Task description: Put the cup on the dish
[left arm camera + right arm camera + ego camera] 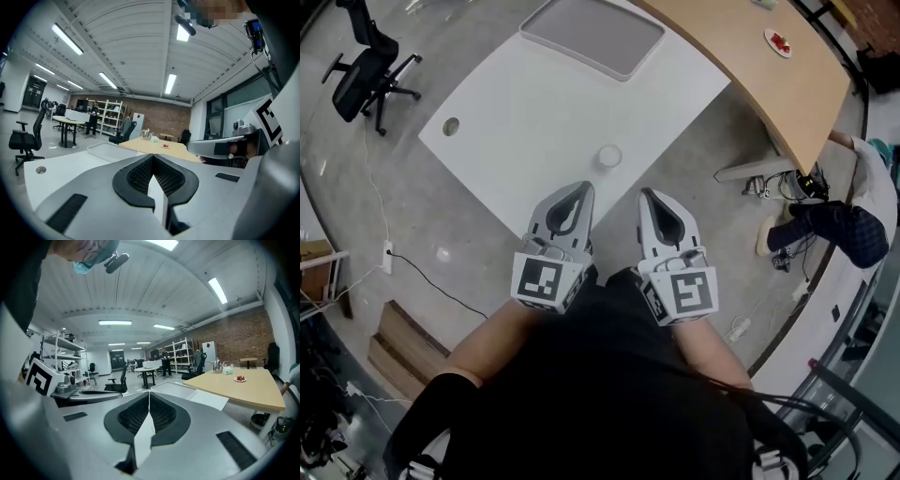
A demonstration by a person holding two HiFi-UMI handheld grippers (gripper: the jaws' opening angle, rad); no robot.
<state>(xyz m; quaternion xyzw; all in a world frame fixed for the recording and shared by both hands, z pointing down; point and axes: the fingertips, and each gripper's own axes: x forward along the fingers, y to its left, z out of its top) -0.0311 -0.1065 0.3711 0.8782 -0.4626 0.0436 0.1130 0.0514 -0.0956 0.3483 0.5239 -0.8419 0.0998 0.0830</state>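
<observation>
Ahead of both claws stretches a white table (pixel 534 122), the largest thing in the head view. Beyond the right claw, a curved wooden table (pixel 769 84) runs off to that side. At the white table's far end, well beyond the claw tips, lies a shallow grey tray (pixel 592 36), and its bed is bare. A small plate (pixel 778 42) on the wooden table carries something red, too small to name.

The cup (pixel 609 157) stands upright on the white table by its near edge. It is just ahead of the claws, between the lines of the two, and touches neither. Its inside looks pale, and I cannot tell its contents. The tray lies well apart from it, farther out.

The left claw (pixel 581 187) and the right claw (pixel 649 194) are held side by side close to the person's body. Each has its jaws pressed together with nothing between them.

Only the head view shows the cup. The left gripper view looks level over the closed jaws to the tray (pixel 105 151) and to shelving along a brick wall. The right gripper view shows the tray (pixel 173 389) and the plate (pixel 239 379).
</observation>
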